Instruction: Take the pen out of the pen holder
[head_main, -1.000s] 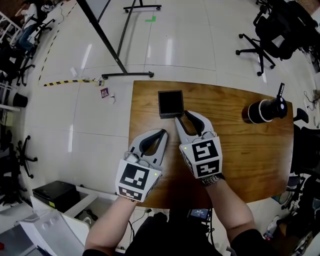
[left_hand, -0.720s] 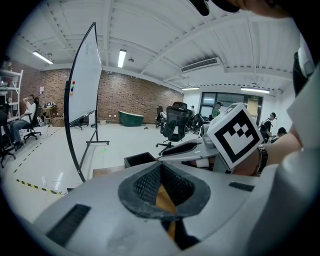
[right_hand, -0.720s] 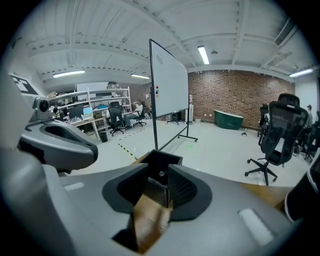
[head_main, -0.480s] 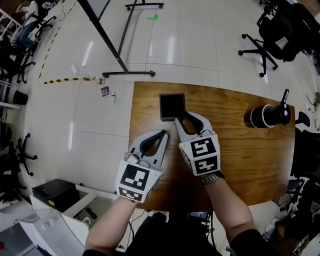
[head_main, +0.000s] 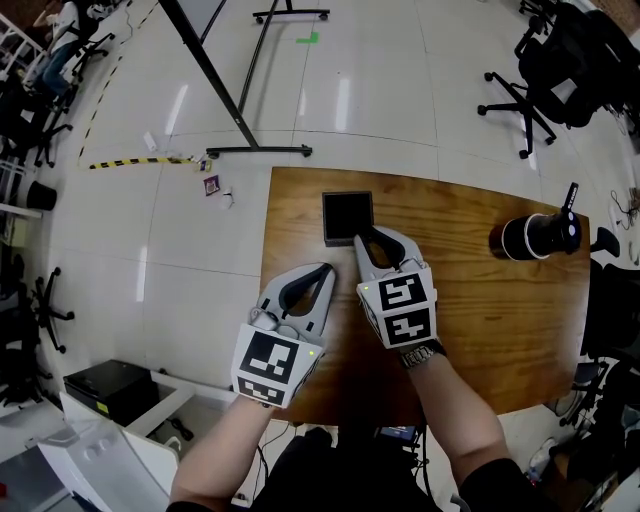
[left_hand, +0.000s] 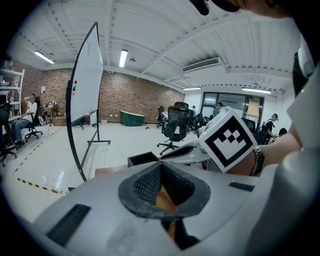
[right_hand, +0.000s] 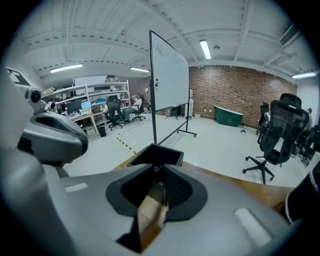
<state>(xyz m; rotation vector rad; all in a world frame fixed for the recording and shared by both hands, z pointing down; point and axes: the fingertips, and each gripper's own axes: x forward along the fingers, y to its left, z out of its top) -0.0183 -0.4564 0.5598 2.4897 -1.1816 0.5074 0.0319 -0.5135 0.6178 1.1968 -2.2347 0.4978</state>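
Observation:
A black square pen holder (head_main: 347, 215) stands on the wooden table (head_main: 480, 300); it also shows in the right gripper view (right_hand: 167, 155) and the left gripper view (left_hand: 141, 159). My right gripper (head_main: 360, 238) has its tips at the holder's near rim. Its jaws are closing round a thin dark thing (right_hand: 154, 170), which looks like the pen's top, and a narrow gap remains between the pads. The rest of the pen is hidden. My left gripper (head_main: 326, 268) rests shut and empty over the table's near left part, just left of the right one.
A round black-and-white cup (head_main: 525, 237) with a dark stick (head_main: 568, 196) rising from it stands at the table's right end. Office chairs (head_main: 540, 60) and a whiteboard stand (head_main: 240, 110) are on the floor beyond. The table's left edge (head_main: 264, 260) runs beside my left gripper.
The right gripper's jaws have narrowed from wide open to nearly together at the holder's near rim. The left gripper has stayed where it was.

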